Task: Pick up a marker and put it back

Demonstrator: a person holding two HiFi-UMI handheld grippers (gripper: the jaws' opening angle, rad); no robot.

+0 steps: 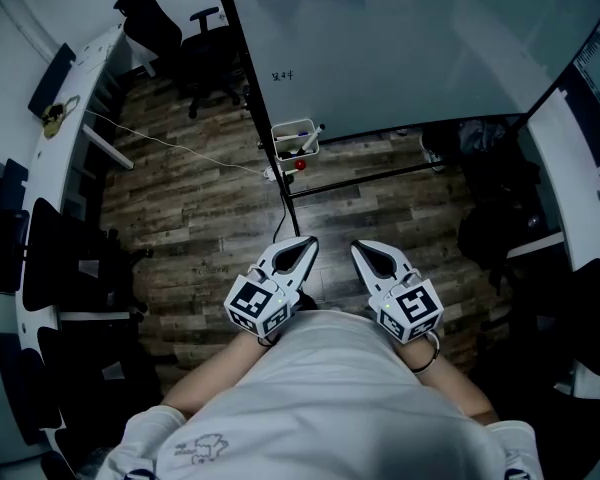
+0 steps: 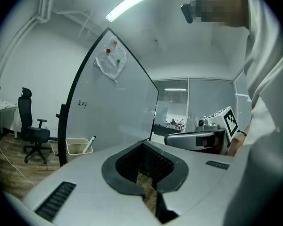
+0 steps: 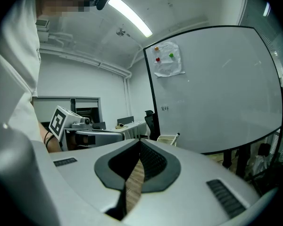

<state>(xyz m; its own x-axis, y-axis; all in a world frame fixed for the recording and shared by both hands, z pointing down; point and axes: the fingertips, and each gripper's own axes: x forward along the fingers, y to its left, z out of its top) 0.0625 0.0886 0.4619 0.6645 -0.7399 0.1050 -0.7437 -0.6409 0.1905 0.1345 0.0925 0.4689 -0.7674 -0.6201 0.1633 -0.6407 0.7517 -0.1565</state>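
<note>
A black office chair (image 1: 195, 53) stands on the wooden floor (image 1: 200, 208), off to the left of the whiteboard (image 1: 410, 48). The person stands well back from the whiteboard and faces it, with both grippers held close to the body.

The left gripper (image 1: 308, 243) points at the whiteboard's lower left corner. Its jaws are pressed together at the tips, and only floor shows through the slit behind them.

A small pale basket (image 1: 295, 140) hangs at the whiteboard's lower left corner, against the dark frame. The marker (image 1: 312, 134) sits in it, leaning with its dark end poking above the rim on the side toward the board. It is well apart from both grippers.

A sheet of paper (image 3: 167, 59) is pinned near the whiteboard's top edge with coloured magnets.

The right gripper (image 1: 360, 248) is just beside the left one and also aims at the whiteboard. Its jaws are clenched on nothing.
</note>
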